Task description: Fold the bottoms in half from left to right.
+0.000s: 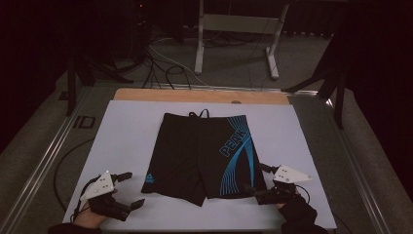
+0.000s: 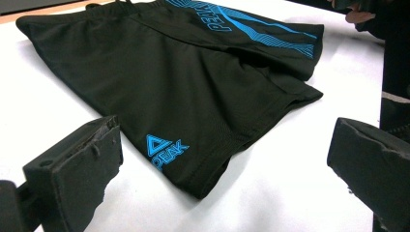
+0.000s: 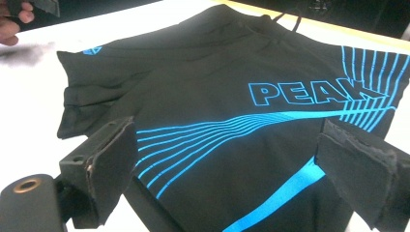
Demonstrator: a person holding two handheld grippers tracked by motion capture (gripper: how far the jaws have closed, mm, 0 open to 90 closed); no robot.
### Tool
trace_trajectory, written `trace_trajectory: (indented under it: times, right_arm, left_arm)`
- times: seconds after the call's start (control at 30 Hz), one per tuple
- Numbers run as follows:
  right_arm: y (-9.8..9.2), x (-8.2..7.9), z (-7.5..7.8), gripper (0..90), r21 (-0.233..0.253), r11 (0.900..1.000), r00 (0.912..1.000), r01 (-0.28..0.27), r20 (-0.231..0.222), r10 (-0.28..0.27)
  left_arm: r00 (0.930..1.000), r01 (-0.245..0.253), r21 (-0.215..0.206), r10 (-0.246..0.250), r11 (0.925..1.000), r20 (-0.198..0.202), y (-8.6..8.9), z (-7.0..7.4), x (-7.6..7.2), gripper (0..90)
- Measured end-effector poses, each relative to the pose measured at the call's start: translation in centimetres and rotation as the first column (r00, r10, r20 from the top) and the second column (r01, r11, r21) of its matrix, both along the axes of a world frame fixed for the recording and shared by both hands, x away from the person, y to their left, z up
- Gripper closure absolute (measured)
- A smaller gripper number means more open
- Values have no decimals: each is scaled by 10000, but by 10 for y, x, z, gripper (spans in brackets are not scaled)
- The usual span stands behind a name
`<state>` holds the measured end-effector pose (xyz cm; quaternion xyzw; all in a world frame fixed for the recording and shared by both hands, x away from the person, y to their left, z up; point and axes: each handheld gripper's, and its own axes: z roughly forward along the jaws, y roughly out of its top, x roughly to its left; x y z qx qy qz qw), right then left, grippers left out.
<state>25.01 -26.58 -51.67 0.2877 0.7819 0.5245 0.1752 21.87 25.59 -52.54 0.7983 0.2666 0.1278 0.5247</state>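
A pair of black shorts with blue stripes and "PEAK" lettering lies flat on the white table top, waistband and drawstring toward the far side. My left gripper stands open on the table just left of the shorts' left leg hem, a short gap away. In the left gripper view the shorts show a small blue logo near the hem, ahead of the open left gripper. My right gripper is open at the right leg's hem. In the right gripper view the shorts spread between the wide jaws of the right gripper.
A wooden strip edges the table's far side. Metal rails run along both sides. Beyond stand a white table frame and cables on the floor. The other hand appears far left in the right gripper view.
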Motion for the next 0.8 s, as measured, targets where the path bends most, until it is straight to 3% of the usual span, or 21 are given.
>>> trace_trajectory:
  times: [0.1,0.17,0.37,0.63,0.8]
  right_arm:
    - [1,0,-1,84,-97,9999,10000,-83,-11,83]
    - [3,-1,-3,84,-467,9984,9995,-304,12,305]
    - [7,-2,-3,84,-397,9971,9979,-647,4,648]
    - [13,-6,-3,84,-792,9937,9968,-792,-14,793]
    - [16,-7,-1,85,-875,9930,9968,-793,12,797]
  left_arm:
    - [9999,110,55,-110,9999,10,0,-1,0,4]
    - [9997,222,-13,-222,9998,60,0,-1,0,4]
    - [9991,421,175,-422,9990,71,-2,-1,-1,4]
    - [9926,1215,342,-1217,9920,41,-10,1,-5,4]
    - [9899,1419,354,-1420,9893,6,-13,3,-5,4]
